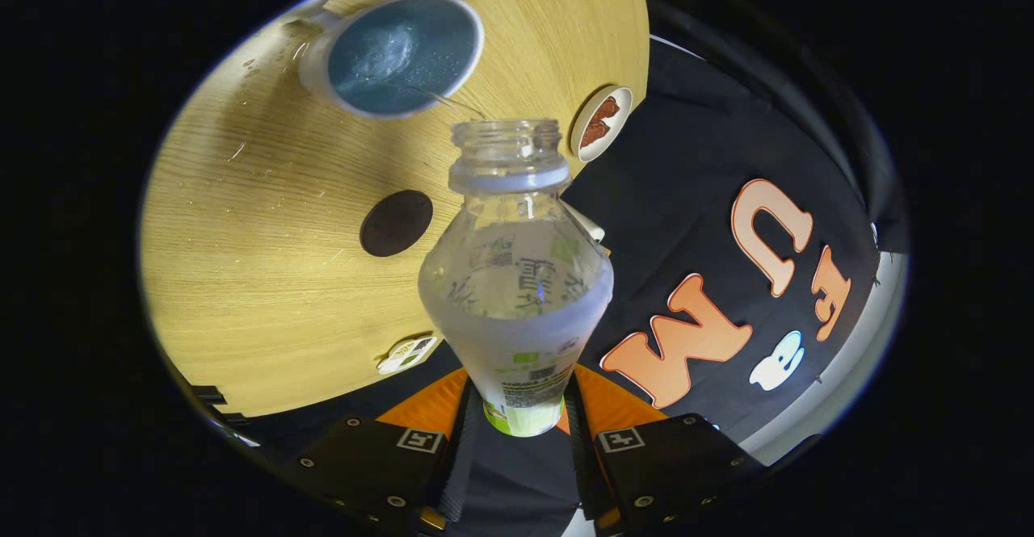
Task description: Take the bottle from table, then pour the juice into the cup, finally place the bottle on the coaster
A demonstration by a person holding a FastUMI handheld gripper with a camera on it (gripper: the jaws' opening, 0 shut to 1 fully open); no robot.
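A clear plastic bottle (517, 278) with a printed label and no cap sits between my fingers, tipped over so its open mouth points at the cup. My gripper (517, 408) is shut on the bottle's lower body. A thin stream of liquid runs from the bottle's mouth into the white cup (396, 52), which stands beyond the bottle on the wooden table (266, 303) and holds pale liquid with bubbles. A dark round coaster (396, 223) lies flat on the table between the cup and my fingers, left of the bottle.
A small white dish with brown pieces (601, 123) rests near the table's edge, right of the bottle's mouth. A small white labelled object (409, 354) lies on the table near my left finger. Splashed drops dot the wood around the cup.
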